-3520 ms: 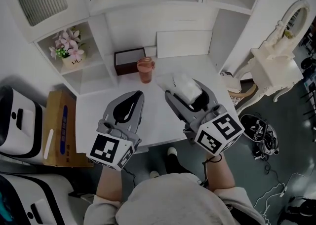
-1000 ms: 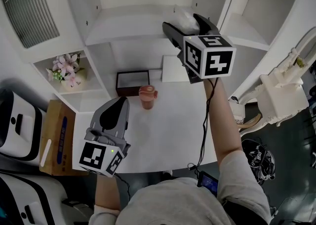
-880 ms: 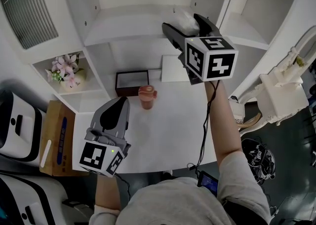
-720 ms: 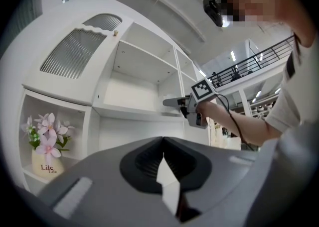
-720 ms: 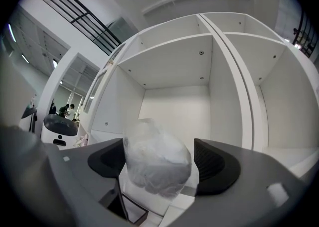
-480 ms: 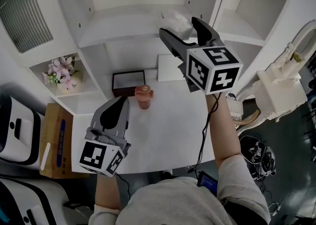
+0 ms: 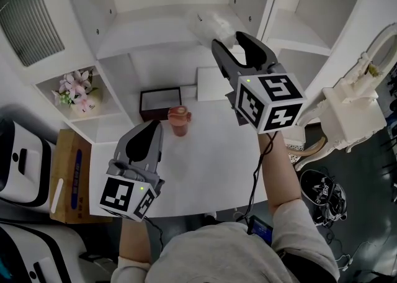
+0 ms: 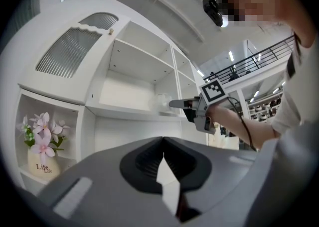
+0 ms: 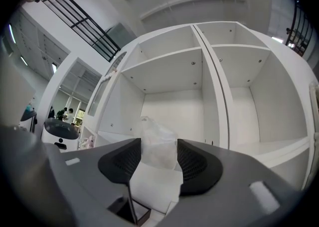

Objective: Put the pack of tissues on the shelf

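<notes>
While the grey left gripper is held low, jaws together and empty, the jaws of the grey right gripper are being closed on nothing. Just beyond them, the clear-wrapped white pack of tissues is seen at the lip of the white shelf; if snagged, it could be dragged off.

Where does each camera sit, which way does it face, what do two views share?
Head view: on the person's head, looking steeply down at the shelf; left gripper, right gripper, forearms show.
Left gripper view: on the left gripper, jaws together, facing the shelf; right arm shows.
Right gripper view: on the right gripper, jaws closing without pressing the pack of tissues ahead.
Shared: all three show the shelf.
</notes>
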